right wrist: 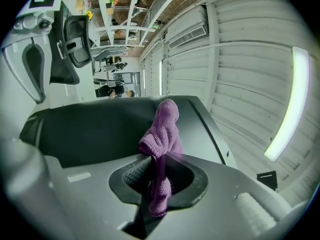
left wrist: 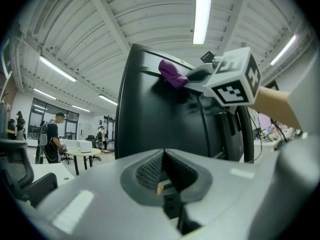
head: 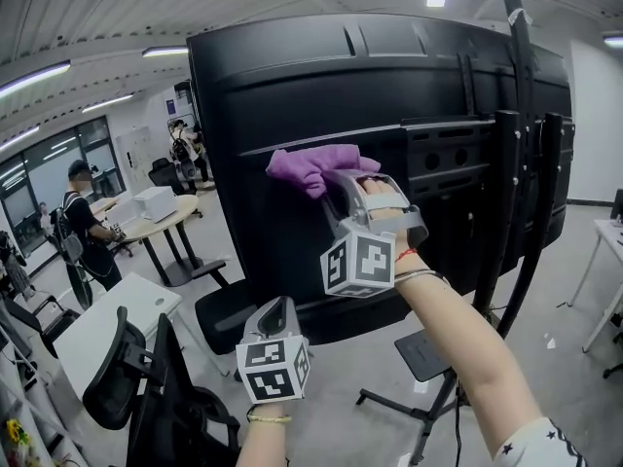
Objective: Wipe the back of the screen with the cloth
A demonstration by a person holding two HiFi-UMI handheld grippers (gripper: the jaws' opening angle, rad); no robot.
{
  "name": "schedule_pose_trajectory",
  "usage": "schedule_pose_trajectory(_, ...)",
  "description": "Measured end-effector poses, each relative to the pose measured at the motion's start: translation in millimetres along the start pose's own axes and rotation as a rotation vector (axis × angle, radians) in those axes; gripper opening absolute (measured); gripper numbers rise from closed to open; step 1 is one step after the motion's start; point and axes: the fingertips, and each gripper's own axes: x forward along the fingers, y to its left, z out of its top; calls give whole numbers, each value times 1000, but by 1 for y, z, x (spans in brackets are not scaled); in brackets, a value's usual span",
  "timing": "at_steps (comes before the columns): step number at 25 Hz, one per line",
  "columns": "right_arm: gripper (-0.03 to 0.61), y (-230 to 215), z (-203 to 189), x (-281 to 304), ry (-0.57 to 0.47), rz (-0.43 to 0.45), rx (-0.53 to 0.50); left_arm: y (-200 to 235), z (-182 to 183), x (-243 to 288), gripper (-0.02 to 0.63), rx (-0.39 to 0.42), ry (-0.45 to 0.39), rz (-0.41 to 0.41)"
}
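Note:
The big black screen point(head: 292, 95) stands on a wheeled stand with its back toward me. A purple cloth point(head: 307, 168) is pressed against that back, near a horizontal ridge at mid height. My right gripper point(head: 336, 185) is shut on the cloth point(right wrist: 162, 134), which bunches out past the jaws onto the black panel point(right wrist: 90, 126). My left gripper point(head: 275, 317) hangs lower, in front of the screen's bottom edge, shut with nothing between its jaws. In the left gripper view the cloth point(left wrist: 172, 74) and the right gripper's marker cube point(left wrist: 235, 81) show high on the screen point(left wrist: 150, 119).
The stand's black uprights point(head: 506, 193) and mounting bracket point(head: 443, 149) cover the screen's right half. Black office chairs point(head: 146, 377) stand at lower left beside white desks point(head: 117, 309). People stand at far left by a round table point(head: 161, 224).

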Motion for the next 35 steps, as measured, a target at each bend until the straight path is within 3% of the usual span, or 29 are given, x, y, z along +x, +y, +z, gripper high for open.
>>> schedule_pose_trajectory(10, 51, 149, -37, -68, 63, 229, 42, 5, -30, -4, 8, -37, 16, -9)
schedule_pose_trajectory(18, 51, 248, -56, -121, 140, 477, 75, 0, -57, -4, 8, -26, 58, -23)
schedule_pose_trajectory(24, 52, 255, -58, -126, 147, 475, 102, 2, -67, -7, 8, -37, 74, -18)
schedule_pose_trajectory(27, 52, 246, -55, -128, 138, 435, 277, -3, -69, -13, 8, -30, 68, -25)
schedule_pose_trajectory(32, 52, 220, -45, -146, 84, 301, 805, -13, -81, -26, 8, 19, 28, -35)
schedule_pose_trajectory(35, 52, 214, -43, -161, 81, 255, 1014, -19, -91, -35, 8, 5, 24, -43)
